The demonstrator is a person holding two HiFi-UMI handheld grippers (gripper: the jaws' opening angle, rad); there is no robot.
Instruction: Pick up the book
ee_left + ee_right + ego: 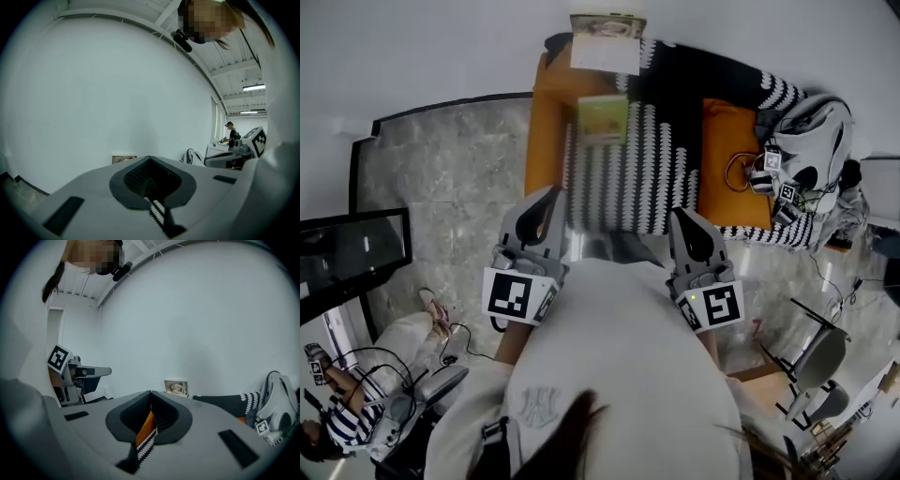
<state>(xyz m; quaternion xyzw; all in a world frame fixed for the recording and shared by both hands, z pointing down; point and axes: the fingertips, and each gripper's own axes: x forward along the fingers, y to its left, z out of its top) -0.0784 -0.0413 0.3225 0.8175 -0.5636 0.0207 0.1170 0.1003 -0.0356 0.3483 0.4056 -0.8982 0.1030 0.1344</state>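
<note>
Left hand-held gripper: jaws pressed together, nothing pinched. Right hand-held gripper: same, as I read it. Green book lies on striped blanket over orange sofa, ahead of both, well apart.

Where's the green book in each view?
Head view: green book top centre, on the striped blanket.
Left gripper view: not in it.
Right gripper view: not in it.
Shared landmark: the picture, top edge in the head view, low centre in both gripper views.
</note>
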